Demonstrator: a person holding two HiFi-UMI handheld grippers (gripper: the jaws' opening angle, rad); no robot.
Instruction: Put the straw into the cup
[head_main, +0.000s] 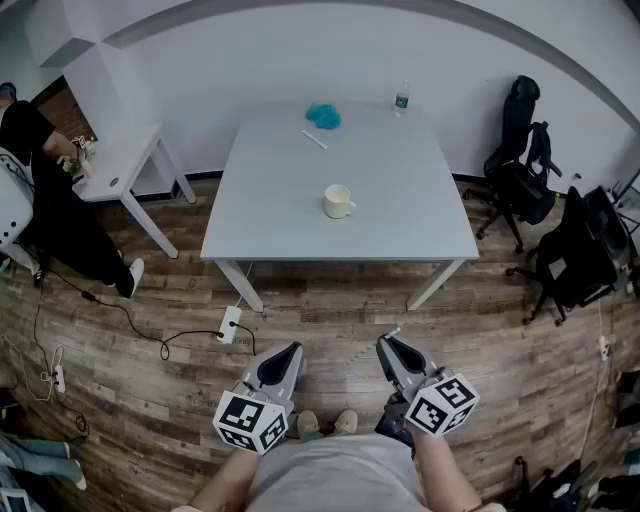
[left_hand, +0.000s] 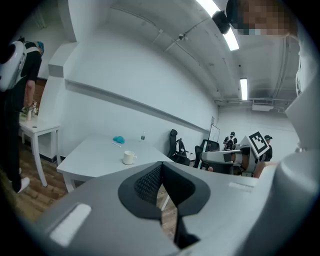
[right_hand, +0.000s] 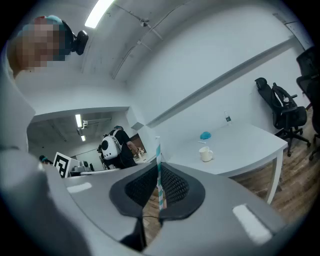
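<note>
Teal-striped straw sits clamped in the right hand-held gripper; the left hand-held gripper is closed and empty (cup far off on the table), so insertion remains.

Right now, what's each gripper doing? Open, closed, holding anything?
Left gripper: closed, nothing between the jaws.
Right gripper: closed on a teal-and-white striped straw, which sticks out past the jaw tips.
</note>
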